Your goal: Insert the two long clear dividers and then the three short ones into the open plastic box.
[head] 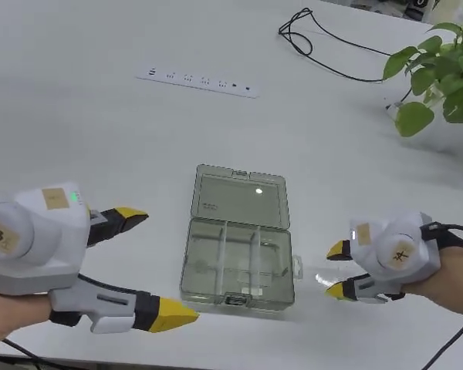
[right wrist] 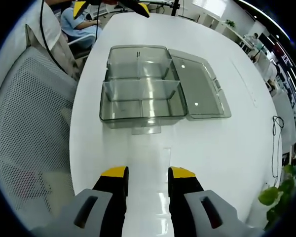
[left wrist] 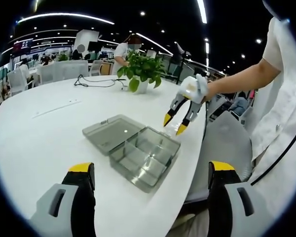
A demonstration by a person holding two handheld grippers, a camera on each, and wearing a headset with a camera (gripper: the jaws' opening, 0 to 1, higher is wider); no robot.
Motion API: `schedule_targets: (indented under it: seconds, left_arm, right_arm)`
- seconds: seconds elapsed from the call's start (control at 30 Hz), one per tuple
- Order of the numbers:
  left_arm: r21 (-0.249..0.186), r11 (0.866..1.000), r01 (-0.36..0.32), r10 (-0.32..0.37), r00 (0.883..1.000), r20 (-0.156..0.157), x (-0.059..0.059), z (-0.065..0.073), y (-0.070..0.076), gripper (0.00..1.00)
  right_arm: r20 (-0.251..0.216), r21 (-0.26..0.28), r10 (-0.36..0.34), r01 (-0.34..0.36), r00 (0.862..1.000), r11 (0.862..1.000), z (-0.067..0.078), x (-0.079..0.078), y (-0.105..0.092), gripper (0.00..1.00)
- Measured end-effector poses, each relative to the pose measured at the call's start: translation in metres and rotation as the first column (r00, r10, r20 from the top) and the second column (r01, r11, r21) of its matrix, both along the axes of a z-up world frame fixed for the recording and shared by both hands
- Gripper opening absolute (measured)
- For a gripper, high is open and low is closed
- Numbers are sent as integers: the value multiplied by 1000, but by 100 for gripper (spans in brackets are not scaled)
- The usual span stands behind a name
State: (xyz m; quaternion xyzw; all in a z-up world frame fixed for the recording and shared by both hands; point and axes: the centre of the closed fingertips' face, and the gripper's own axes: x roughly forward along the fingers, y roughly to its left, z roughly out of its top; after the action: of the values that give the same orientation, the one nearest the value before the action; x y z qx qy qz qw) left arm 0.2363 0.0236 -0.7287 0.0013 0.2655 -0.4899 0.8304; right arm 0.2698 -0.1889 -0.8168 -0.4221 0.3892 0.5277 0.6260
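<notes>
1. Both pairs of jaws are parted and empty: the left gripper wide, the right gripper narrower.
2. At frame centre, between them and touching neither, the plastic box lies open with dividers already standing inside.
3. A small clear piece rests against the box, ahead of the right jaws. It is probably the last short divider, so the next move calls for pinching its thin edge.

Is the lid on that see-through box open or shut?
Open. The lid is folded back and lies flat on the table beside the plastic box, so you can see straight inside.
</notes>
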Motion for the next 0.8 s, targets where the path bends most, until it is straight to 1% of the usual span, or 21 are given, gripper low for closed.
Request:
schedule_targets:
  seconds: [0.07,0.13,0.27,0.4,0.53,0.67,0.73,0.8]
  left_arm:
    - [-9,1000,-1,1,1000,1,1,2,-1,97]
    - [-9,1000,3,-3,1000,-2,1,3,-2,97]
    - [-13,1000,5,-5,1000,6,2,7,-5,97]
    - [-39,999,-6,7,1000,3,5,14,-8,95]
    - [-58,998,-4,4,1000,-2,5,21,-14,92]
    - [-93,996,-8,7,1000,-16,6,28,-22,90]
    - [-114,993,-12,8,999,-37,6,31,-27,86]
    - [-139,990,-6,0,999,-41,6,35,-32,84]
  right_arm:
    - [17,6,1,-1,1000,1000,8,-2,3,32]
    - [31,10,2,-2,1000,1000,14,-3,6,32]
    - [62,8,12,-13,998,1000,27,-6,11,32]
    - [95,13,20,-21,995,1000,44,-10,19,32]
    - [129,23,20,-24,991,999,60,-12,28,32]
    - [161,41,26,-33,987,999,78,-16,41,32]
    - [174,50,30,-39,984,998,87,-18,48,32]
    - [187,62,31,-43,982,997,95,-20,54,32]
